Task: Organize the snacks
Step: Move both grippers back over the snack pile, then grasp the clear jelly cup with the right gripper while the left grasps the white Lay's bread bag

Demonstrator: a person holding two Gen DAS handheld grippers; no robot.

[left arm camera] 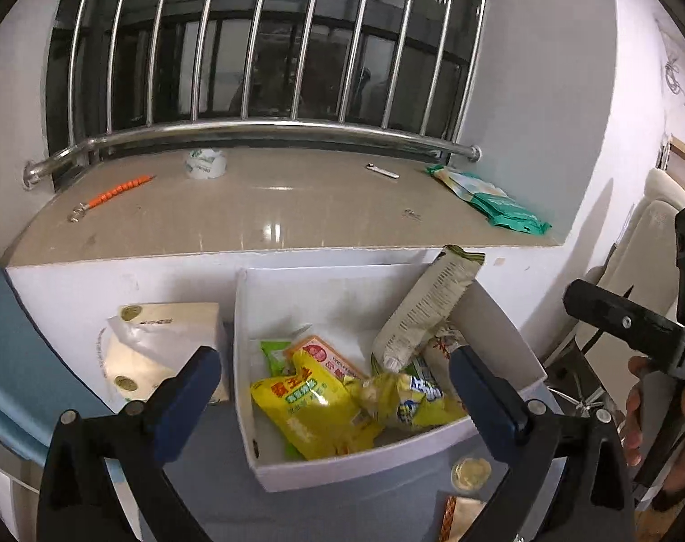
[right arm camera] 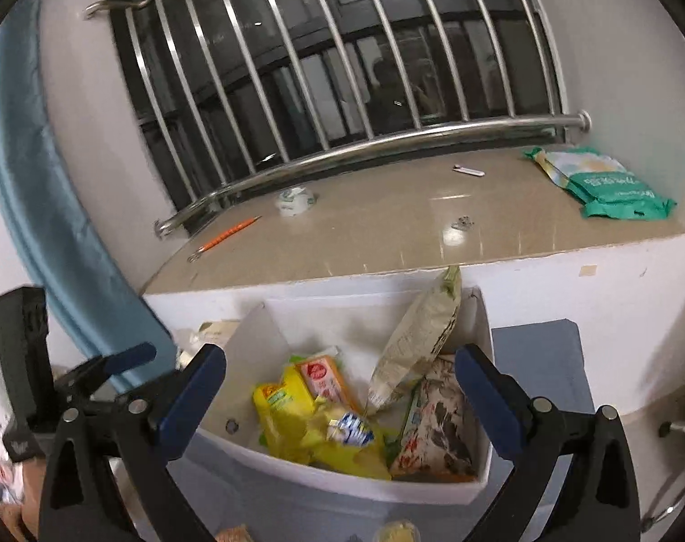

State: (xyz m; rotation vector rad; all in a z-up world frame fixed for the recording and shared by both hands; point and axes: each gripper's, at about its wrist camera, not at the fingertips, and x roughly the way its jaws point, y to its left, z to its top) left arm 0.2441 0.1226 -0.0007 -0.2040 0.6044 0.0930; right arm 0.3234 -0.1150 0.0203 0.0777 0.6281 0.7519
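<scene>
While both grippers hang above the white box (left arm camera: 247,361), their blue-padded fingers stand spread wide with nothing between them. The left gripper (left arm camera: 335,388) frames the box at lower centre of the left wrist view; the right gripper (right arm camera: 340,388) does likewise in the right wrist view.

Box contents (lower centre of both views):
- A yellow snack bag (left arm camera: 315,411) lies across the box floor, with a second yellow packet with blue lettering (left arm camera: 414,399) just beside it on the right.
- An orange packet (left arm camera: 331,357) and a small green packet (left arm camera: 274,354) lie behind the yellow bag.
- A pale, printed pouch (left arm camera: 426,307) leans tilted against the right wall, its top edge rising above the rim.
- A patterned red-and-white packet (right arm camera: 437,420) lies flat at the right end of the box.

Surroundings: the box sits on a grey-blue surface (left arm camera: 216,474) below a tan window ledge (left arm camera: 270,207). A beige package (left arm camera: 161,348) stands left of the box. On the ledge rest an orange pen (left arm camera: 116,192) at left, a roll of tape (left arm camera: 205,163) at centre and a green pouch (left arm camera: 491,201) at right. A round gold-lidded item (left arm camera: 471,473) sits near the front right corner of the box.
</scene>
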